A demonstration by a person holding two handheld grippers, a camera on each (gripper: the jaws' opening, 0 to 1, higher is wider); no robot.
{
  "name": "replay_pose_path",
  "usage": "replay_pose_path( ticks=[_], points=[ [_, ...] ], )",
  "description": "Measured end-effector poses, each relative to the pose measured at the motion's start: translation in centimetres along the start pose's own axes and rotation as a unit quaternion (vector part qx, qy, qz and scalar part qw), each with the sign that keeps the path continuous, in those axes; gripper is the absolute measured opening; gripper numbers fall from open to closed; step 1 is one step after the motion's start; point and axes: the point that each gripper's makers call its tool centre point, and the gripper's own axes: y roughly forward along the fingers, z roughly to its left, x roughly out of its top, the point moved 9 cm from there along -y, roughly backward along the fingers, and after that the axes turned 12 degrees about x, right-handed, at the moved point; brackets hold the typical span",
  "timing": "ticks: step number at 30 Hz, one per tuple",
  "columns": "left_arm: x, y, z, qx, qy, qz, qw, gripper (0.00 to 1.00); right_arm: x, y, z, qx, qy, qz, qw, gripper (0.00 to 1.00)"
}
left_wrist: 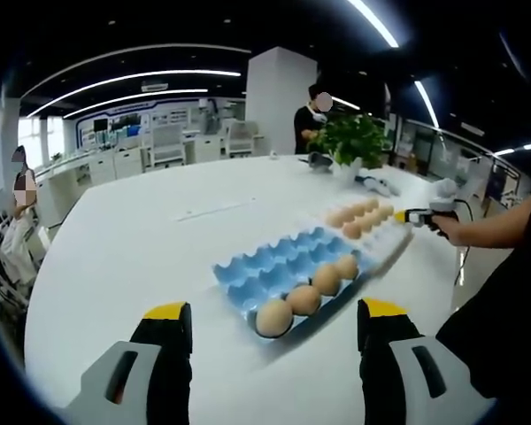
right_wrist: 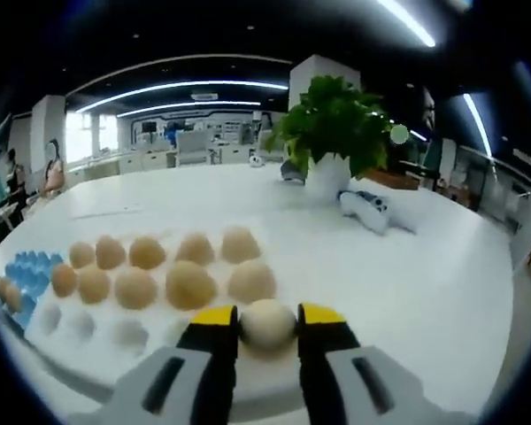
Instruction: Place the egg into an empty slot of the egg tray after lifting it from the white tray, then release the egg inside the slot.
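Already the right tool (right_wrist: pixel 267 329) is clamped on an egg (right_wrist: pixel 267 322) at the near edge of the white tray (right_wrist: pixel 97 350), though whether it has lifted clear is hard to judge. Carrying it to the blue egg tray (left_wrist: pixel 274 266), which holds four eggs along one edge, remains. Meanwhile the left tool (left_wrist: pixel 274 332) hovers with jaws apart over the bench (left_wrist: pixel 142 248).

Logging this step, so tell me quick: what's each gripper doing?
Left gripper: open, holding nothing.
Right gripper: closed on an egg.
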Motion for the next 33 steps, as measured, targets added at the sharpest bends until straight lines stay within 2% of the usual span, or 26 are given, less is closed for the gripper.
replay_pose_path(
  ticks=[8,21,24,33],
  points=[
    [0.2,0.2,0.0,-0.002,0.0,-0.003,1.0,0.77,1.4,-1.2,0.1,0.005,0.008,-0.022,0.9997,0.26],
    [0.2,0.1,0.0,-0.002,-0.001,-0.008,1.0,0.77,2.6,-1.7,2.3,0.04,-0.003,-0.041,0.9983,0.26],
    [0.1,0.1,0.1,0.001,0.0,-0.006,1.0,0.77,2.9,-1.9,3.5,0.055,0.002,-0.05,0.9972,0.26],
    [0.1,0.0,0.0,0.001,-0.001,-0.009,1.0,0.8,4.3,-2.3,7.6,0.123,-0.024,-0.071,0.9896,0.26]
  ],
)
